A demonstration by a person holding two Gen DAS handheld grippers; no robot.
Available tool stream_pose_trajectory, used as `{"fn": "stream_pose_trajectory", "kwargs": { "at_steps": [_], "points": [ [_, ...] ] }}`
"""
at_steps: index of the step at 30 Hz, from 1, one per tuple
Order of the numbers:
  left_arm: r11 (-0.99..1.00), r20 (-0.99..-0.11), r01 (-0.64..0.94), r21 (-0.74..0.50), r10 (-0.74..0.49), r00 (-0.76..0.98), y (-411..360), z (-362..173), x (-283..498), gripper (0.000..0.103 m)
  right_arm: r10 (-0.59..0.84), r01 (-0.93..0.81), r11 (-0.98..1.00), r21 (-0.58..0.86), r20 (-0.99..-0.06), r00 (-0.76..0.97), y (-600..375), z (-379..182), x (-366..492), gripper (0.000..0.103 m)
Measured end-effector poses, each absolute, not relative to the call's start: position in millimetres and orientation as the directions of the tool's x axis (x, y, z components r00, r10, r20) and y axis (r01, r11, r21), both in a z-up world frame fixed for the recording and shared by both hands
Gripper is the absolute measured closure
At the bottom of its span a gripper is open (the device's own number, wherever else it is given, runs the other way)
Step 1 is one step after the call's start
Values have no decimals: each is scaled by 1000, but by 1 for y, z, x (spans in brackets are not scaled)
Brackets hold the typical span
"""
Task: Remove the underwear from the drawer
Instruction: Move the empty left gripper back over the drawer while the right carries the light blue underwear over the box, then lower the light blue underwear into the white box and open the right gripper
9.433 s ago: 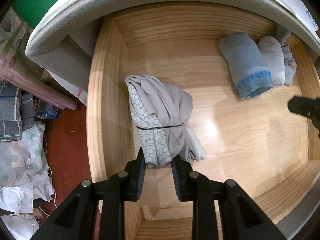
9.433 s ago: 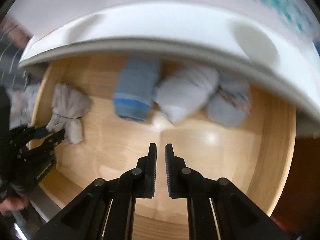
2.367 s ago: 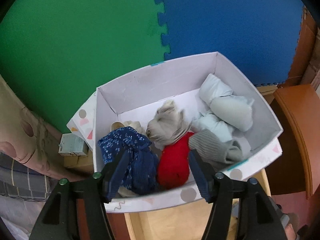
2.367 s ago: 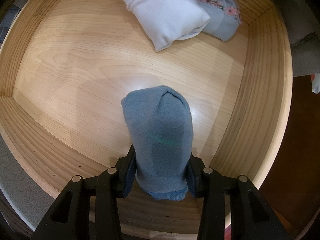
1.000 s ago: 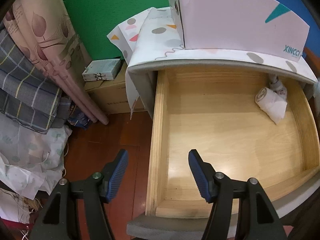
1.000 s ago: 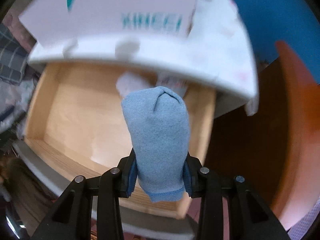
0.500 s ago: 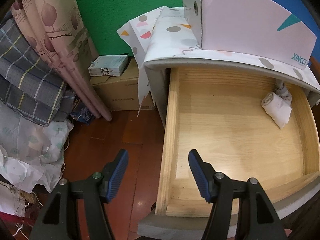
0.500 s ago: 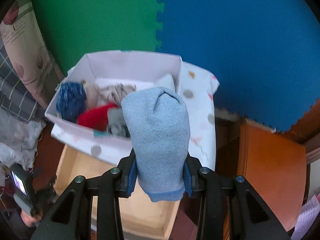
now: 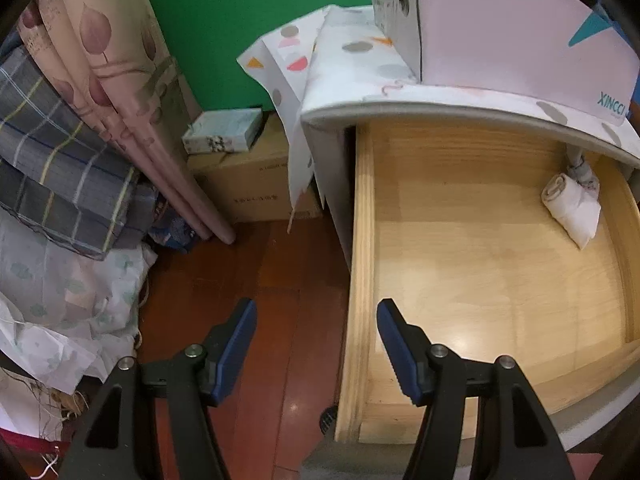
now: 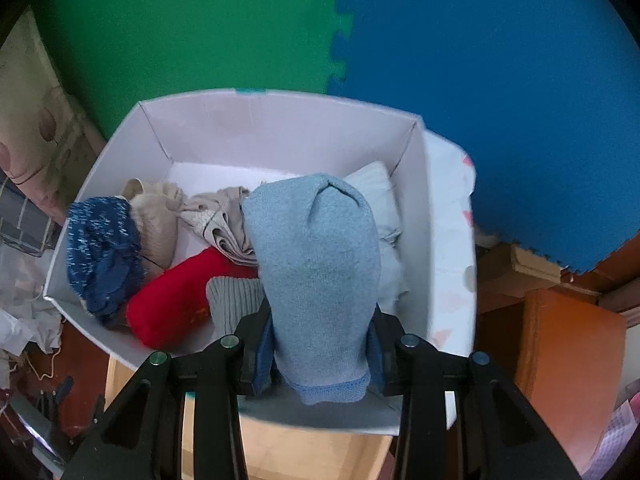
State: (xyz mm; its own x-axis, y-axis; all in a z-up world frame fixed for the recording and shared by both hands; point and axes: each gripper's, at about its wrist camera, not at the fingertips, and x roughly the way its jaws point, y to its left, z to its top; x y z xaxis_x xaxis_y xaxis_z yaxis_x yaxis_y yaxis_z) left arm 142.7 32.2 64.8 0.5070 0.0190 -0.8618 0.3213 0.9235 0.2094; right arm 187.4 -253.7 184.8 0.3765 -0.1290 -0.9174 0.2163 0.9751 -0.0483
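Blue roll [image 10: 320, 276]: my right tongs [image 10: 320, 354] squeeze it, long way pointing up, right over the box [image 10: 280, 120].
Left tongs [image 9: 314, 340]: open, holding nothing.
White roll [image 9: 572, 210]: far right in drawer [image 9: 362, 280].

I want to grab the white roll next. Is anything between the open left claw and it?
Nothing visible: the left claw hangs open over the drawer's left wall, and bare wood floor runs to the white roll.
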Motion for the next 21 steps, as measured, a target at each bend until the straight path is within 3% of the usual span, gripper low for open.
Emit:
{"fn": "stream_pose_trajectory", "kwargs": {
  "at_steps": [10, 13, 15, 21],
  "points": [
    [930, -880, 323, 176, 2, 475, 31, 56, 144, 39, -123, 196, 979, -62, -940, 317, -240, 145, 200, 61],
    [939, -884, 304, 160, 0, 467, 35, 55, 145, 39, -117, 202, 978, -48, -931, 345, -238, 154, 195, 53],
    [943, -886, 298, 147, -8, 464, 38, 54, 145, 39, -127, 205, 977, -50, -915, 382, -237, 165, 188, 36],
    [947, -898, 292, 136, -6, 440, 40, 50, 144, 39, -127, 178, 983, -46, -872, 474, -238, 202, 147, 36]
  ]
}}
